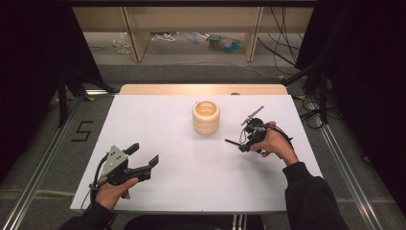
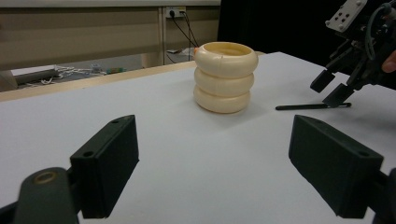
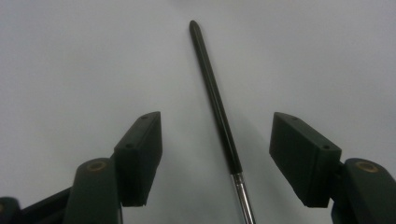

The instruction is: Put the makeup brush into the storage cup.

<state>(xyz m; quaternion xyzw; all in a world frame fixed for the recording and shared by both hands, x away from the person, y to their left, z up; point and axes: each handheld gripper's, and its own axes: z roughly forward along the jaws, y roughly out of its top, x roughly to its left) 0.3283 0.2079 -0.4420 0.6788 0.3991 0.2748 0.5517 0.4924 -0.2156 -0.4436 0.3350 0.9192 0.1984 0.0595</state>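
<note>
Black pen point(image 3: 215, 100) flat between spread right gripper point(image 3: 215, 154) fingers, left gripper point(image 2: 212, 172) fingers wide, floor digit "5" point(image 1: 82, 130).

Black "5" marking point(image 1: 83, 131) on the floor left of the table

A: High view sits above the near edge, looking forward and down over the whole surface point(image 1: 191, 163).
B: Left gripper view rides low, facing the ringed holder point(image 2: 225, 77). Right gripper view looks close down on the pen point(image 3: 215, 100). All share that surface.
</note>
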